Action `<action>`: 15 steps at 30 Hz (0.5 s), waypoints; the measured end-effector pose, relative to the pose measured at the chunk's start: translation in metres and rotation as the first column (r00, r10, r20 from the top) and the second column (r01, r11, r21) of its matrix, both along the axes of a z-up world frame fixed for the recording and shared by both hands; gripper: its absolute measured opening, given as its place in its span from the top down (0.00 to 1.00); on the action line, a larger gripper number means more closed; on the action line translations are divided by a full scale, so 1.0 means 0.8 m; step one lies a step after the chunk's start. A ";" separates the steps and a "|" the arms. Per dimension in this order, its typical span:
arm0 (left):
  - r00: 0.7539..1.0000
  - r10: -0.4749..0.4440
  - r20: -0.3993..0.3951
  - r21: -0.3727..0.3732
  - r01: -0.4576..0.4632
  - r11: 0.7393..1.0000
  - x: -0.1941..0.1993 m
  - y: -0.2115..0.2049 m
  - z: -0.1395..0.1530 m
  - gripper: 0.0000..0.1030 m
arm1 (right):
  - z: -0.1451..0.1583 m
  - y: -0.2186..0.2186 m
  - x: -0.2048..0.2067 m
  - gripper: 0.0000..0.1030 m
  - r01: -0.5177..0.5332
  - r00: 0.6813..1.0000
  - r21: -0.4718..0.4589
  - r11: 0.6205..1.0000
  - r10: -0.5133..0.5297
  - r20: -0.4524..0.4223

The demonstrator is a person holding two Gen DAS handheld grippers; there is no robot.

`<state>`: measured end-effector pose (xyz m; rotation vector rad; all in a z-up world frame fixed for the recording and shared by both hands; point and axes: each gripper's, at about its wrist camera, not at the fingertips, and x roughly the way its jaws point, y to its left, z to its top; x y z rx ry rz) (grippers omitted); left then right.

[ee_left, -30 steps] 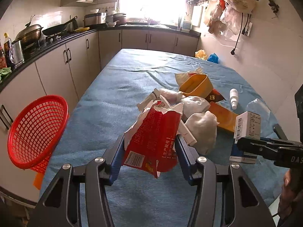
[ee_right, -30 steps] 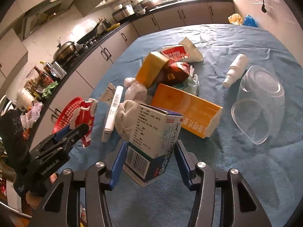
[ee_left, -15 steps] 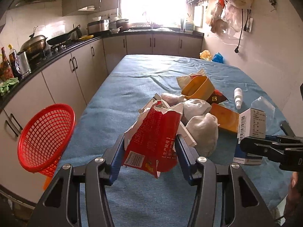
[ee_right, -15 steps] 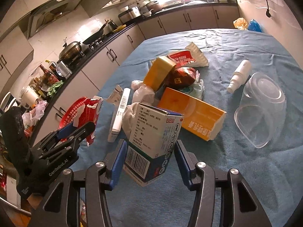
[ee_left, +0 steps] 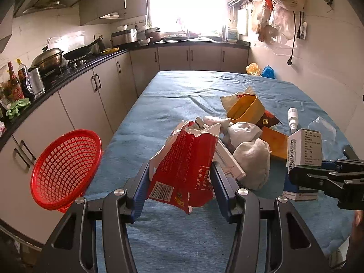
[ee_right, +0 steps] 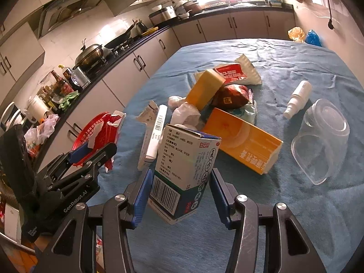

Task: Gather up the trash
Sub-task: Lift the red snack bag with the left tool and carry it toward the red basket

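Note:
My left gripper point(ee_left: 180, 179) is shut on a torn red snack bag point(ee_left: 186, 166) and holds it above the blue-covered table point(ee_left: 177, 95). My right gripper point(ee_right: 179, 185) is shut on a white and green medicine box point(ee_right: 184, 170), also lifted; the box also shows in the left wrist view point(ee_left: 303, 152). A red mesh basket point(ee_left: 66, 168) hangs off the table's left edge, to the left of the bag. The trash pile in the middle holds an orange carton point(ee_right: 243, 141), a yellow tub point(ee_right: 204, 88), crumpled white paper point(ee_left: 252, 157) and a long white box point(ee_right: 157, 132).
A clear plastic bowl point(ee_right: 323, 138) lies on its side and a small white spray bottle point(ee_right: 298, 97) lies at the table's right. Kitchen cabinets and a counter with pots run along the left. A wall with hanging bags stands on the right.
Both grippers have risen and drawn back slightly with their loads. The basket now sits closer to the red bag in the left wrist view.

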<state>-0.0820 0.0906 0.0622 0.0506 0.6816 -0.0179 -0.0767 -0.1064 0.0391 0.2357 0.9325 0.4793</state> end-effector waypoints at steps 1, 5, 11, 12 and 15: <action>1.000 0.002 0.001 -0.001 -0.002 1.000 0.000 0.002 0.000 0.50 | 0.001 0.002 0.001 0.46 -0.002 1.000 -0.001 1.000 0.002 0.000; 1.000 0.008 0.003 -0.004 -0.008 1.000 -0.001 0.006 0.001 0.50 | 0.005 0.008 0.003 0.46 -0.010 1.000 -0.008 1.000 0.010 0.005; 1.000 0.023 0.006 -0.012 -0.023 1.000 -0.003 0.017 0.002 0.50 | 0.009 0.019 0.005 0.46 -0.025 1.000 -0.021 0.999 0.025 0.010; 1.000 0.025 0.007 -0.014 -0.025 1.000 -0.002 0.019 0.002 0.50 | 0.009 0.021 0.006 0.46 -0.028 1.000 -0.022 0.999 0.028 0.009; 0.999 0.038 0.012 -0.019 -0.037 0.999 -0.003 0.027 0.005 0.50 | 0.012 0.028 0.009 0.46 -0.036 0.999 -0.031 0.999 0.036 0.012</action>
